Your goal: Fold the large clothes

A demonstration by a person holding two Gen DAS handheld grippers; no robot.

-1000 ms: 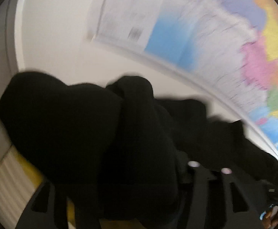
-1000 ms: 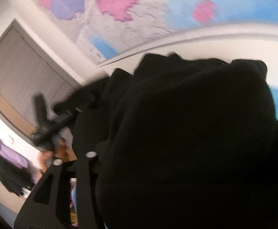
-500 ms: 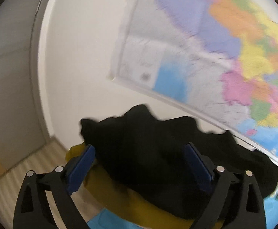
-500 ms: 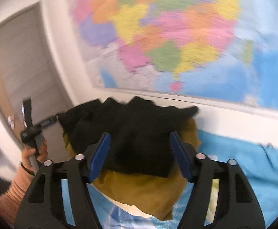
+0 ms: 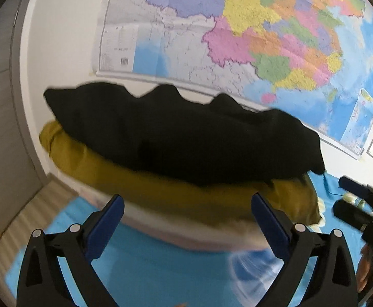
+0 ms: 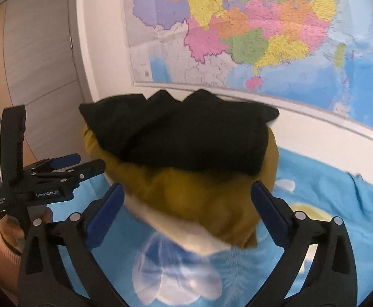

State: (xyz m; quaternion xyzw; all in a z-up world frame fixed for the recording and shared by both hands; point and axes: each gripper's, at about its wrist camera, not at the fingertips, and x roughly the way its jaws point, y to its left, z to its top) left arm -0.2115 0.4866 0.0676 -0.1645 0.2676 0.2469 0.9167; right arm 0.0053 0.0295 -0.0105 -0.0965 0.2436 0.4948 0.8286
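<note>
Right, the step in hand looks like the release: a folded black garment (image 5: 183,138) sits on top of a stack, resting on a mustard-yellow garment (image 5: 160,192), which lies on a white one (image 6: 186,227). That stack sits on a bed with a blue patterned sheet (image 6: 327,186), against the wall under a big map (image 5: 250,30).

Left hand-held gripper (image 5: 187,220): jaws spread wide, nothing between the pads, stack just beyond the tips. Right hand-held gripper (image 6: 186,212): jaws opening, also empty, yellow cloth just ahead of the pads but not pinched (edges are motion-blurred, so contact at the tips is hard to rule out).

My read: this garment is done and placed. The black top edge is wavy, not flush, so either a quick tidy of that edge or move on. Next move calls for backing both grippers clear of the stack without dragging cloth, then finding the next large garment; none shows in either view.
</note>
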